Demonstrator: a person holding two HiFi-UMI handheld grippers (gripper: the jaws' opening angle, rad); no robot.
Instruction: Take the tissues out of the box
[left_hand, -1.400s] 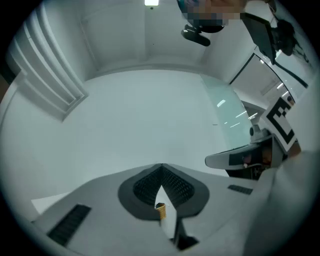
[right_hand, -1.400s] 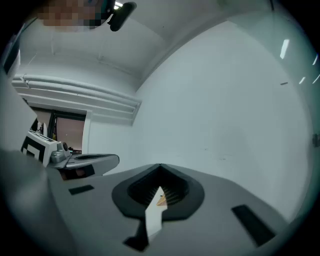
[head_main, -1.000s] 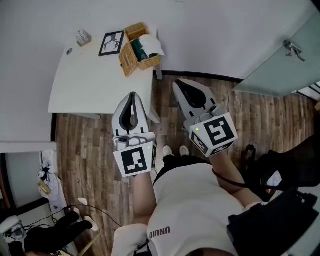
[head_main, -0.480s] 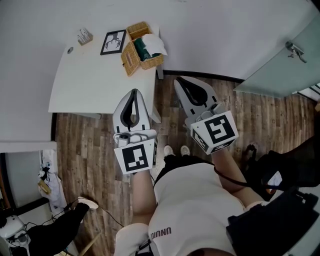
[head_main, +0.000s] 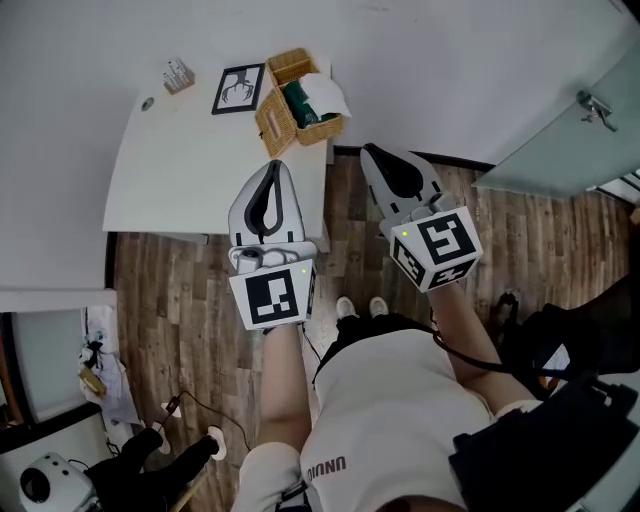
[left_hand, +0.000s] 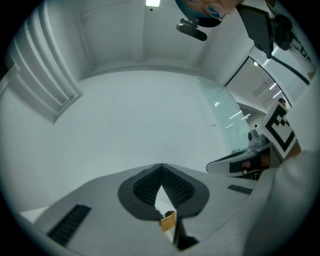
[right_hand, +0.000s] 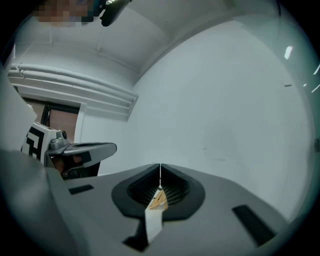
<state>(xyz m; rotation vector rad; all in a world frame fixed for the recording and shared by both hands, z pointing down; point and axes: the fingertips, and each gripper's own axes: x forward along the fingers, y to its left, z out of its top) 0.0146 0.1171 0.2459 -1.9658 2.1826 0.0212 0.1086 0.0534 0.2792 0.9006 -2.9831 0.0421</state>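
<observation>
Head view: I hold both claws out ahead of me, above the near right part of the table and the wood floor beside it.
Left claw: jaws together, nothing clamped. It hangs over the table's right edge near the near right corner, with its tip pointing at the box but stopping short of it.
Right claw: jaws together, nothing clamped. It hangs over the floor just off the table's right edge, with its tip near the box and apart from it.
Box: wicker, at the table's far right corner, lid flap open toward the table's middle.
Tissue: white, sticking up out of a dark green pack inside the box and leaning toward the right edge. Neither claw touches it.
Frame: flat on the table at the far edge, just left of the box.
Left gripper view: the left claw's tips meet at the front. A narrow slit behind them shows a scrap of tan and white. The wall fills the background, and the right claw shows at the right.
Right gripper view: the right claw's tips meet in a thin line, with a tan and white sliver seen through the slit behind them. The left claw shows at the left.
</observation>
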